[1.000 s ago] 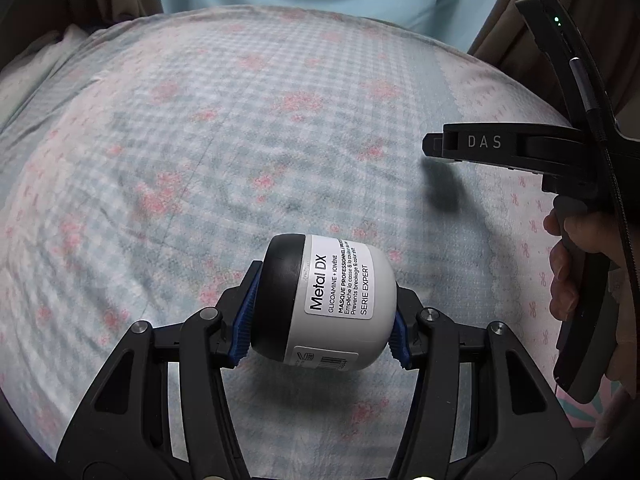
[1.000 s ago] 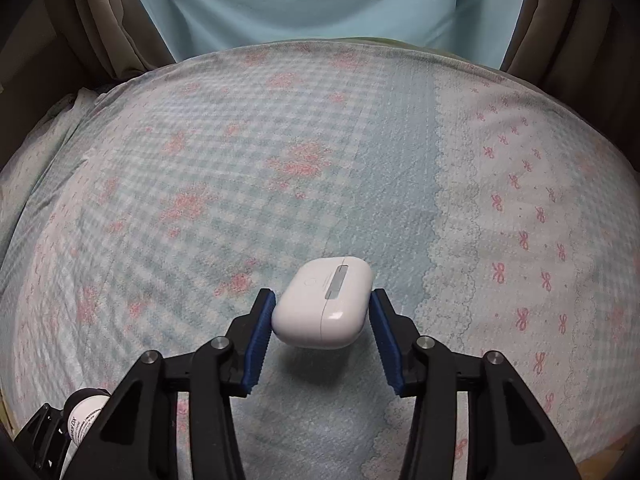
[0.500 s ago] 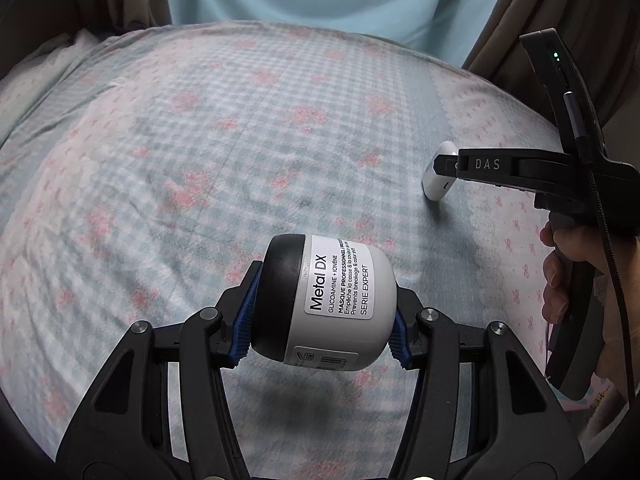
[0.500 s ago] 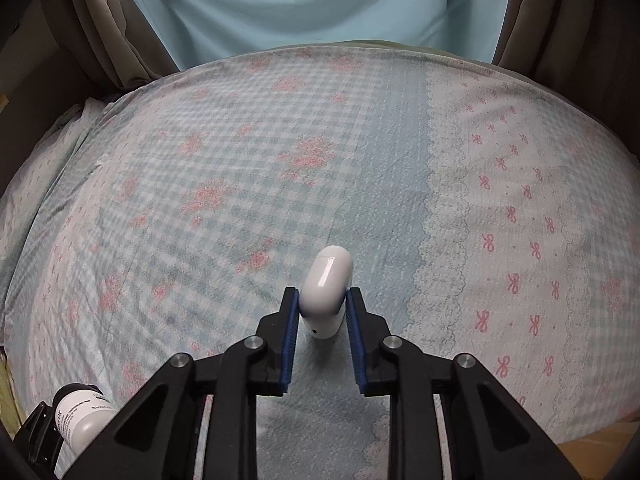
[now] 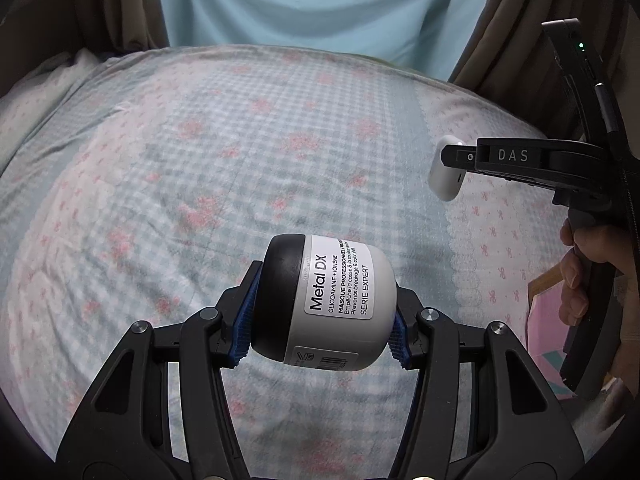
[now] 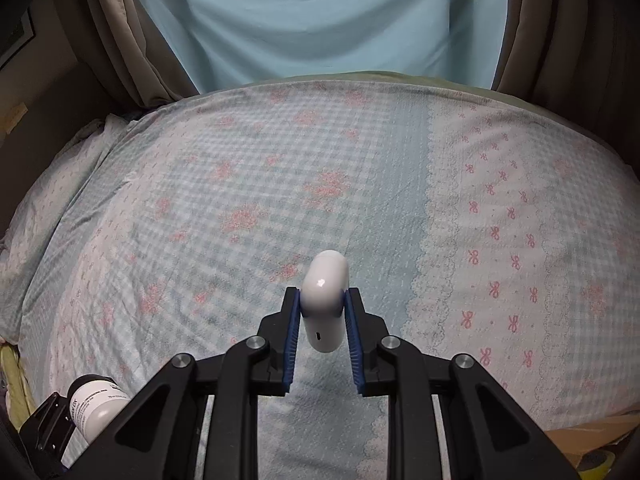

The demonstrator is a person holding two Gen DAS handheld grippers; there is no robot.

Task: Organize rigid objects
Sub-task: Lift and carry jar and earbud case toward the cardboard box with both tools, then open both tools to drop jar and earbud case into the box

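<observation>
A white jar with a black lid (image 5: 324, 304), labelled Metal DX, lies sideways between the blue pads of my left gripper (image 5: 320, 320), which is shut on it above the bed. My right gripper (image 6: 322, 316) is shut on a white earbud case (image 6: 324, 300), held on edge and lifted off the sheet. In the left wrist view the right gripper (image 5: 460, 160) reaches in from the right with the earbud case (image 5: 444, 178) at its tip, and a hand (image 5: 580, 272) grips its handle. The jar (image 6: 96, 404) also shows at the bottom left of the right wrist view.
A bed with a checked blue sheet with pink flowers (image 5: 200, 180) fills both views. Brown curtains (image 6: 132, 40) and a light blue drape (image 6: 320, 20) hang behind it. Pink and teal items (image 5: 548, 320) lie past the bed's right edge.
The right gripper closed on the earbud case, which turned from flat to standing on edge, and lifted it. Both grippers rose off the bed; the left kept the jar.
</observation>
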